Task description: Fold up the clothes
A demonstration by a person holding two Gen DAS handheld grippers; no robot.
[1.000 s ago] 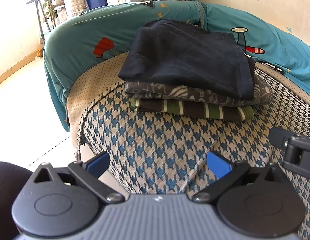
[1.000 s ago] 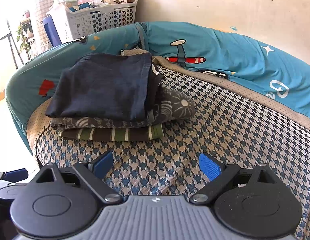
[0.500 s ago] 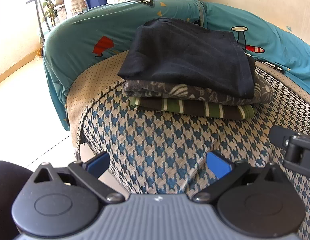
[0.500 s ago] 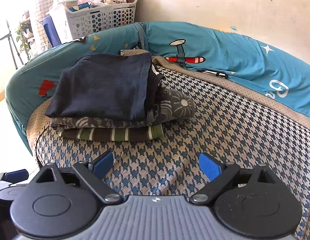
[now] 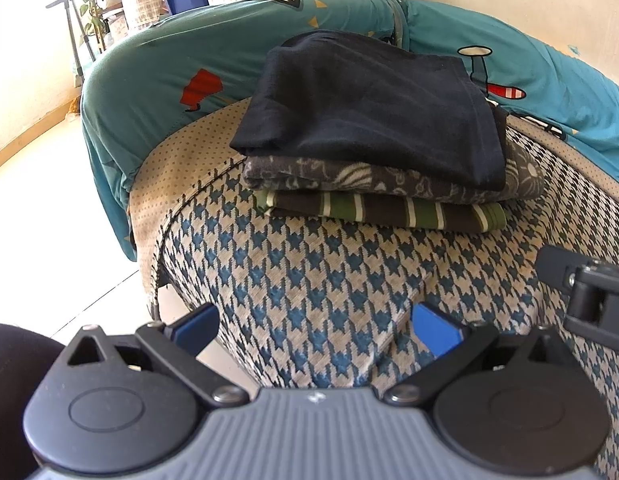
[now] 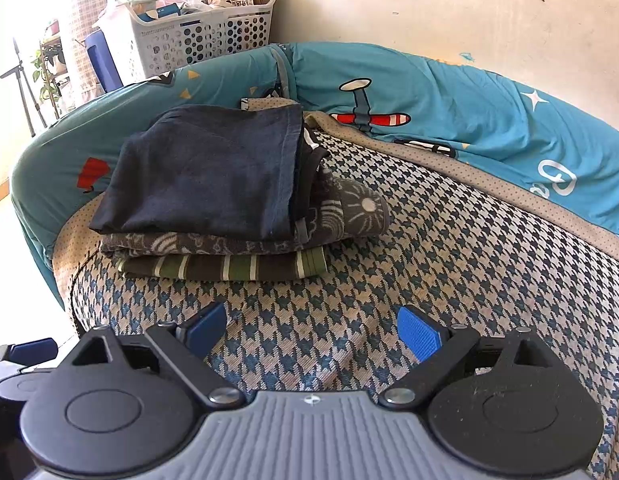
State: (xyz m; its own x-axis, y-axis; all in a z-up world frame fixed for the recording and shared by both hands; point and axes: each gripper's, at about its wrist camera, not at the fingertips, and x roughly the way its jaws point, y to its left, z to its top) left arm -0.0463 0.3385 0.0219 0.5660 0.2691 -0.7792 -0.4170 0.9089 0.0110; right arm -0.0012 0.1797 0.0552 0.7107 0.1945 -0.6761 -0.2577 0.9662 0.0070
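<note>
A stack of three folded clothes rests on the houndstooth sofa seat (image 5: pixel 329 280). On top lies a dark navy garment (image 5: pixel 369 108) (image 6: pixel 213 172), under it a grey patterned one (image 5: pixel 389 180) (image 6: pixel 349 212), and at the bottom a brown and green striped one (image 5: pixel 389 212) (image 6: pixel 229 266). My left gripper (image 5: pixel 315 330) is open and empty, held near the seat's front edge, short of the stack. My right gripper (image 6: pixel 313 332) is open and empty over the seat, to the right of the stack. Part of the right gripper (image 5: pixel 589 292) shows at the left wrist view's right edge.
A teal cartoon-print cover (image 6: pixel 449 108) drapes the sofa back and left arm (image 5: pixel 157 88). A white laundry basket (image 6: pixel 201 36) full of items stands behind the sofa by the wall. Pale floor (image 5: pixel 49 208) lies to the left, with a plant and stand (image 5: pixel 85 16) beyond.
Both views have shifted only slightly; the stack sits a little higher in the left wrist view. Both grippers stay open and empty.
</note>
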